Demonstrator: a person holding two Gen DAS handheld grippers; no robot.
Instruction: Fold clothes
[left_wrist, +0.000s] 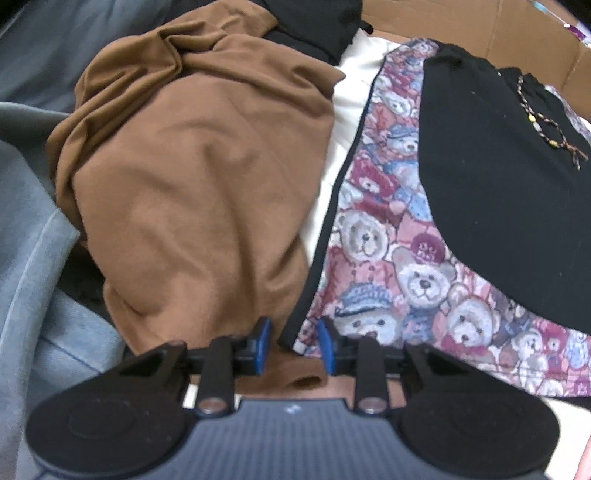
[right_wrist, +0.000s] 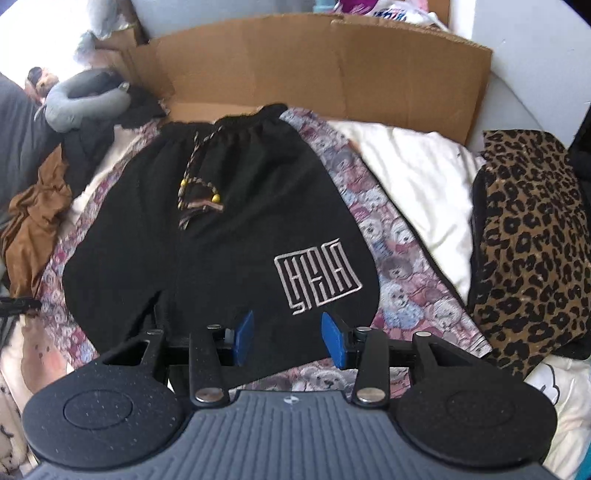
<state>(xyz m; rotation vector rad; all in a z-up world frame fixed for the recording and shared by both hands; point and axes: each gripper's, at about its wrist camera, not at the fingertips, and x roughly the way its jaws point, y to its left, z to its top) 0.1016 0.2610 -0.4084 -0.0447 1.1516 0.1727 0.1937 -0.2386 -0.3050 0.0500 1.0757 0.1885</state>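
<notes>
Shorts (right_wrist: 221, 229), black with a pale emblem, lie flat on the teddy-bear fabric (right_wrist: 399, 258) straight ahead of the right gripper (right_wrist: 288, 338), whose blue fingers stand spread above the hem. The left gripper (left_wrist: 293, 345) is spread too, empty, with a brown garment (left_wrist: 199, 177) just ahead-left.

A pair of black shorts (right_wrist: 221, 221) lies spread flat in the middle of the right wrist view, elastic waistband toward the top, its beaded drawstring (right_wrist: 195, 195) trailing down the front and a pale embroidered emblem (right_wrist: 317, 277) on the lower right leg. A crumpled brown garment (left_wrist: 199, 177) sits heaped across the centre left of the left wrist view, well creased near the top.
</notes>
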